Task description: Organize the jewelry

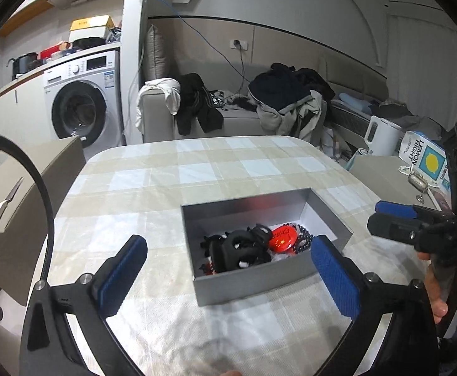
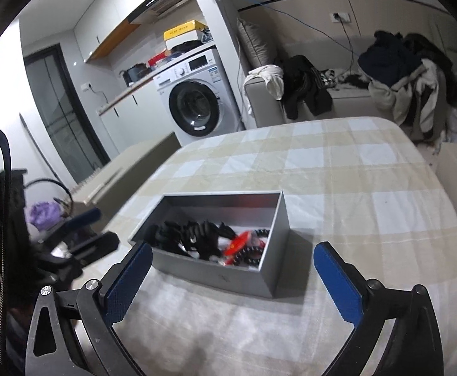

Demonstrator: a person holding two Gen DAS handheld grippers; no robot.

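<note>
On the checked tablecloth [image 1: 165,169], both grippers [image 1: 228,279] [image 2: 233,279] gape empty before the grey box [image 1: 260,285] of jewelry

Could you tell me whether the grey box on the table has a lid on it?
No, the grey box stands open, with black hair clips and a red badge visible inside.

Checked tablecloth [image 1: 197,163] covers table, bearing grey box [image 1: 253,285].
</note>
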